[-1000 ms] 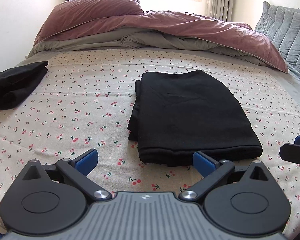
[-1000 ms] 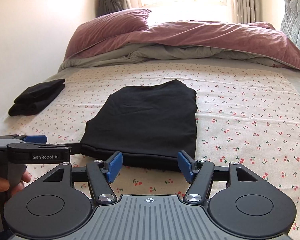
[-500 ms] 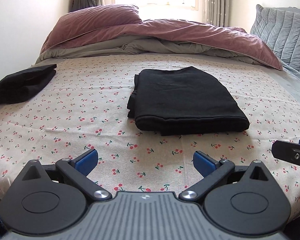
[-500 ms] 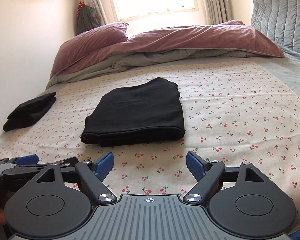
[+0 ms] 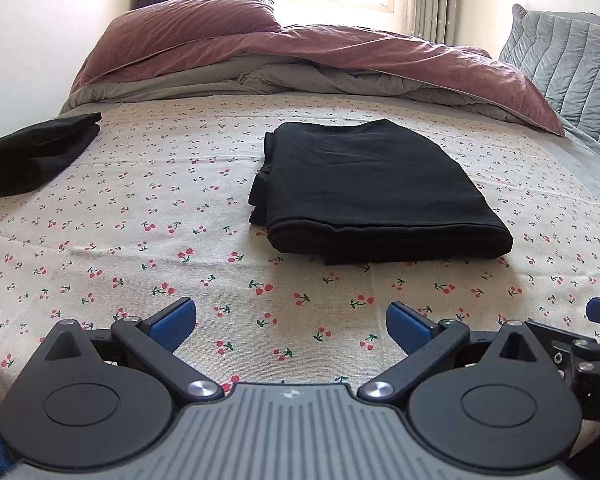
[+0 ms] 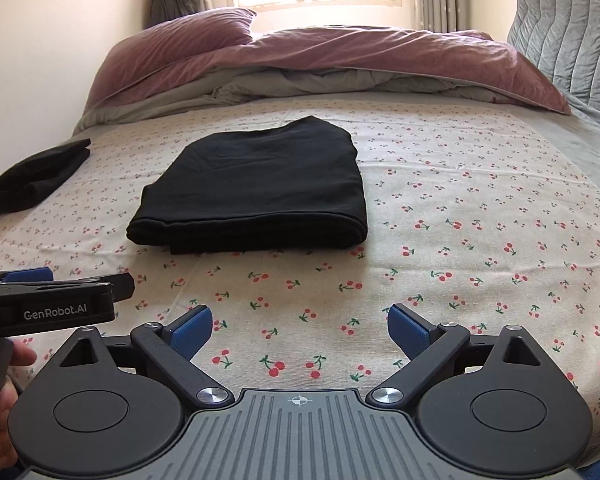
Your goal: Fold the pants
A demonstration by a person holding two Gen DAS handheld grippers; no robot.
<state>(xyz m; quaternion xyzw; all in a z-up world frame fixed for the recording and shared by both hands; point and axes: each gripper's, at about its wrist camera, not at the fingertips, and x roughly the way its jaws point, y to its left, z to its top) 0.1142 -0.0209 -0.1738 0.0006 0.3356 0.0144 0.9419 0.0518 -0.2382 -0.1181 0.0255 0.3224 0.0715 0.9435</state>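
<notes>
Nearest the cameras, the left gripper (image 5: 290, 322) is hanging over the bare cherry-print sheet (image 5: 140, 264) with its blue pads spread wide and nothing between them. The right gripper (image 6: 300, 326) is doing the same; its jaws have just been opening and are now released and empty. Both are sitting short of the cloth rather than on it, which suits a fold judged to be finished.

Beyond them the pants (image 5: 372, 192) are lying in the middle of the bed as a flat black rectangle, folded edge toward the grippers, apart from both. Off to the left a second black folded garment (image 5: 32, 156) is resting near the bed's edge, likely set aside as done. Farther back, a mauve duvet (image 5: 340, 56) is lying bunched under the window.

Compared with a second ago, both grippers are standing farther from the pants, whose near edge was then just ahead of the pads, and the right jaws are standing wider.
</notes>
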